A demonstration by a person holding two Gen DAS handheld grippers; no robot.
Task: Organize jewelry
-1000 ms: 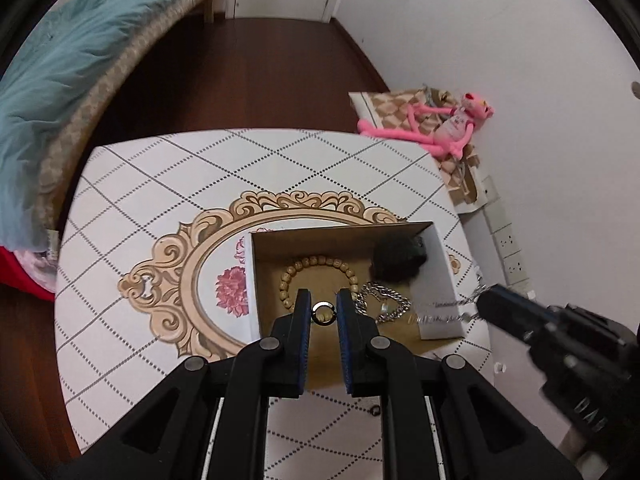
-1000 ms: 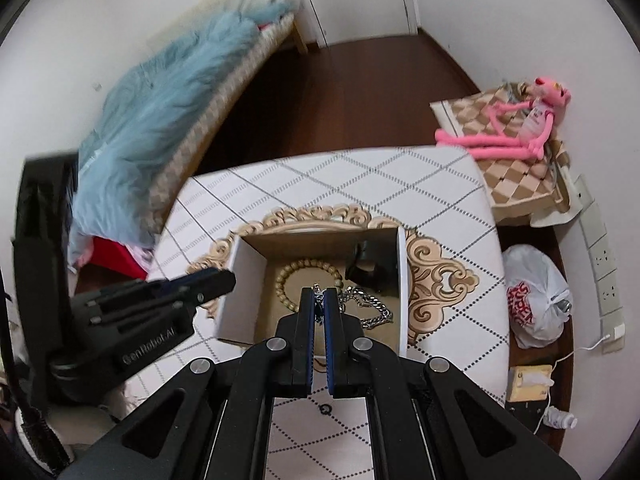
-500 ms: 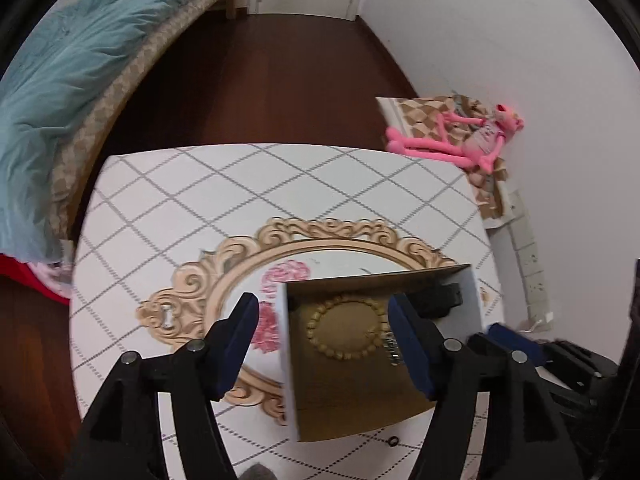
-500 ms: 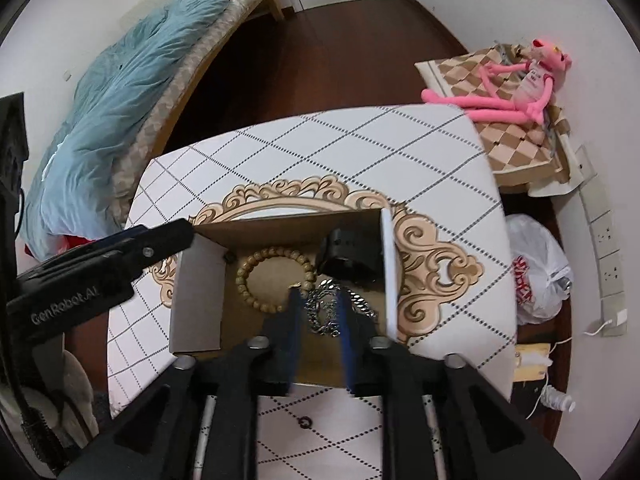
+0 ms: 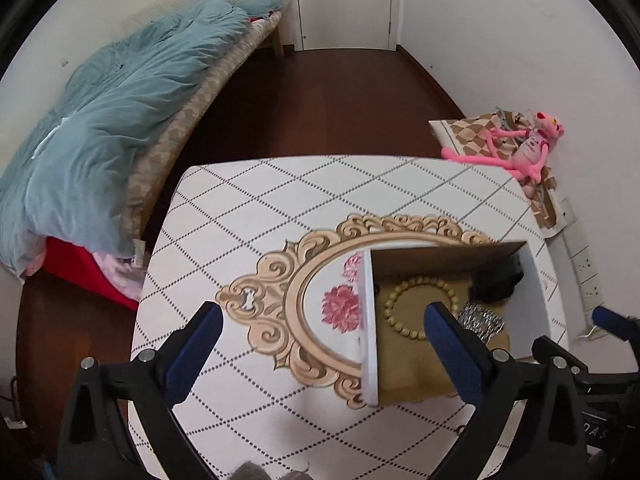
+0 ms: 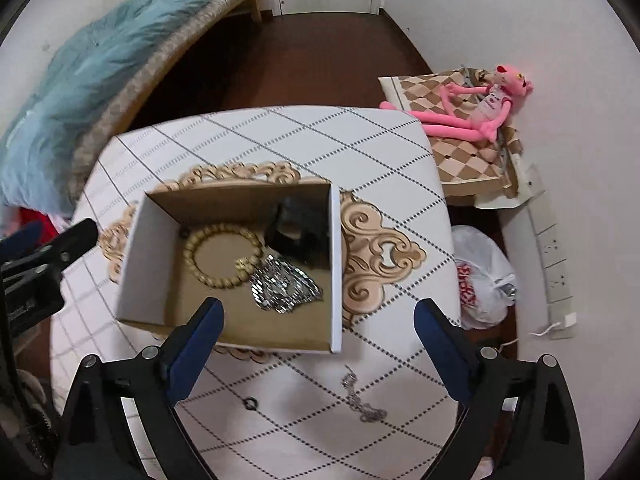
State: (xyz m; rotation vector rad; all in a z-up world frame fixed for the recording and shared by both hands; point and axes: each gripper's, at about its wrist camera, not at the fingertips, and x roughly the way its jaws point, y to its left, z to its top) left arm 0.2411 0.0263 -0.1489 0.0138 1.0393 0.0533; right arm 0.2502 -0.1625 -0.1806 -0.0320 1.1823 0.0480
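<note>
An open cardboard box (image 6: 336, 264) stands on the patterned table (image 6: 280, 132). In it lie a wooden bead bracelet (image 6: 222, 256), a silver chain (image 6: 282, 284) and a black item (image 6: 298, 226). The box also shows in the left wrist view (image 5: 370, 320), with the bracelet (image 5: 416, 308) inside. My right gripper (image 6: 318, 340) is open and empty above the box's near edge. My left gripper (image 5: 320, 344) is open and empty, straddling the box's left wall. On the table in front of the box lie a small dark ring (image 6: 251, 403) and a thin silver chain (image 6: 362, 400).
A bed with a blue duvet (image 5: 100, 128) runs along the left. A pink plush toy (image 6: 472, 108) lies on a checkered cushion (image 6: 460, 156) at the right wall. A white plastic bag (image 6: 484, 276) and a power strip (image 6: 554, 264) lie on the floor right of the table.
Both grippers have opened wide and drawn back from the box. The ring held by the left and the chain held by the right were let go; the chain lies in the box.
</note>
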